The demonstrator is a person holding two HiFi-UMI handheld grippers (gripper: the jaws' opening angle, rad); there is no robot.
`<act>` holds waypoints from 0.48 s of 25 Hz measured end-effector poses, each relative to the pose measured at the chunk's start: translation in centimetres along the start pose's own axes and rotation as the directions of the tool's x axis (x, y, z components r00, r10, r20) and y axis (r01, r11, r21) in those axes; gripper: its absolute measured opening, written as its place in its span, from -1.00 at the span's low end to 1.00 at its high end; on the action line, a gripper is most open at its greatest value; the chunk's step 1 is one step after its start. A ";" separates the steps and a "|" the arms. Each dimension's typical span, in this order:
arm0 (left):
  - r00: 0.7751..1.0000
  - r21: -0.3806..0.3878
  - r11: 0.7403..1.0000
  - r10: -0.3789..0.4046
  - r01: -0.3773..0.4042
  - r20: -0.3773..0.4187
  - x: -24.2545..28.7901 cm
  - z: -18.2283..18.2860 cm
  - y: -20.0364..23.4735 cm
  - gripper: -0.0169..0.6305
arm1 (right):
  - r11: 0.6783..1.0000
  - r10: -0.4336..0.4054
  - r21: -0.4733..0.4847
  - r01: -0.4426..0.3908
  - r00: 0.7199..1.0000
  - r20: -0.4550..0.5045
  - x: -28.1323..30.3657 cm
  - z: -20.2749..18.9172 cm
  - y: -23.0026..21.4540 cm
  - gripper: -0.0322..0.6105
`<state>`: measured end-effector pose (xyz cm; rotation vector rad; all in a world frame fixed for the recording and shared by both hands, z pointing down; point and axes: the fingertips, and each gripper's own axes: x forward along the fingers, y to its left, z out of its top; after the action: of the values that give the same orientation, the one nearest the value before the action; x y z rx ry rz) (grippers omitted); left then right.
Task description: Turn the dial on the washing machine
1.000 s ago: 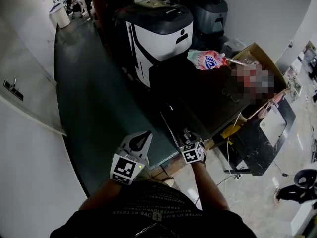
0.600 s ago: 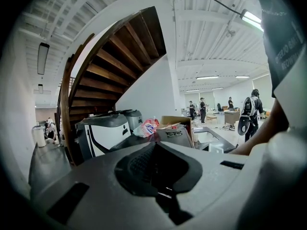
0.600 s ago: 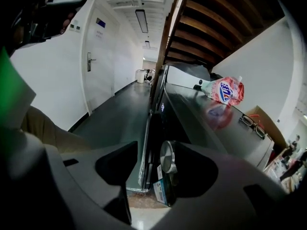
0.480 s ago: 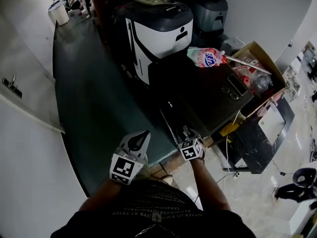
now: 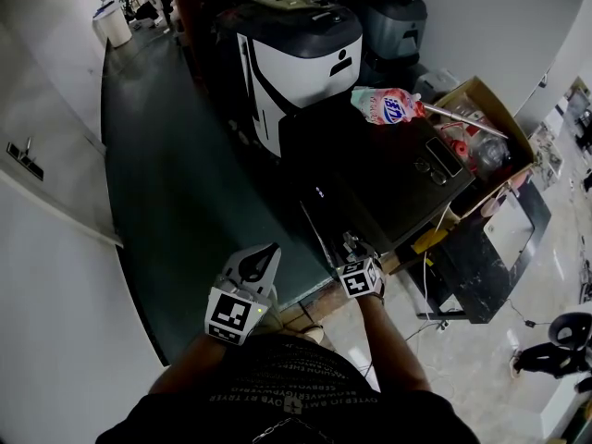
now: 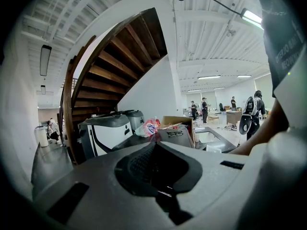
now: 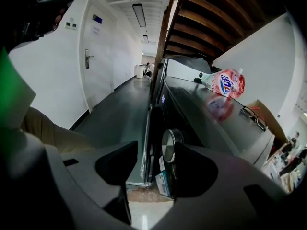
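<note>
Facing the dial point(image 7: 168, 145), right gripper point(image 7: 154, 153), jaws apart

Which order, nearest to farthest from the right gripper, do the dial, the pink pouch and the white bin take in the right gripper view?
1. Dial, just ahead of the right gripper's open jaws.
2. Pink pouch, right, on the machine's top.
3. White bin, far back, upper middle.

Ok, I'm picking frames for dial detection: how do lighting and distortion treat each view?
Right gripper view: dial evenly lit between the open jaws, fisheye bending the edges, pink pouch mirrored in the glossy top. Head view: washing machine underexposed, nearly black, dial not discernible. Left gripper view: black vignette, ceiling lamp glaring, dial not seen.
</note>
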<state>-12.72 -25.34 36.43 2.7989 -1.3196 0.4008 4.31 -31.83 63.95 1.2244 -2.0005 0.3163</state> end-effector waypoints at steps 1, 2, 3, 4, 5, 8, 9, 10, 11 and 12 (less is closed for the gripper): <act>1.000 -0.001 1.000 0.001 -0.001 0.000 -0.1 0.0 0.0 -0.93 | 1.000 0.000 0.001 0.000 1.000 0.002 0.0 -0.2 0.0 -0.21; 1.000 -0.001 1.000 0.001 -0.001 -0.001 -0.1 0.1 -0.1 -0.93 | 1.000 0.002 0.002 -0.002 1.000 0.001 -0.1 -0.2 0.0 -0.21; 1.000 -0.001 1.000 0.001 -0.001 -0.001 -0.2 0.1 -0.1 -0.93 | 1.000 0.005 0.005 -0.005 1.000 -0.001 -0.3 -0.2 0.1 -0.20; 1.000 0.000 1.000 0.001 -0.001 -0.001 -0.2 0.2 -0.2 -0.93 | 1.000 0.008 0.007 -0.008 1.000 0.000 -0.5 -0.2 0.1 -0.17; 1.000 0.000 1.000 0.001 -0.001 0.000 -0.2 0.2 -0.3 -0.93 | 1.000 0.010 0.009 -0.010 1.000 0.009 -0.8 0.1 0.2 -0.17; 1.000 0.002 1.000 0.002 -0.002 0.007 -0.3 0.3 -0.6 -0.93 | 1.000 0.024 0.017 -0.025 0.996 0.087 -2.8 1.9 0.4 -0.17; 1.000 0.003 1.000 0.003 -0.004 0.010 -0.4 0.5 -0.6 -0.93 | 0.999 0.031 0.022 -0.034 0.991 0.129 -3.9 2.9 0.6 -0.19; 1.000 0.005 1.000 0.006 -0.006 0.013 -0.5 0.6 -0.5 -0.93 | 0.999 0.037 0.031 -0.043 0.983 0.179 -5.3 4.0 0.6 -0.24; 1.000 0.007 1.000 0.010 -0.010 0.017 -0.7 0.8 -0.5 -0.93 | 0.998 0.039 0.040 -0.050 0.971 0.235 -6.8 5.2 0.7 -0.32; 1.000 0.009 1.000 0.016 -0.016 0.021 -0.8 0.9 -0.3 -0.93 | 0.997 0.037 0.048 -0.053 0.955 0.293 -8.5 6.5 0.6 -0.41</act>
<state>-12.77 -24.61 35.37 2.8090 -1.3481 0.3804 2.87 -29.57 53.61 1.3246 -2.2878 0.2234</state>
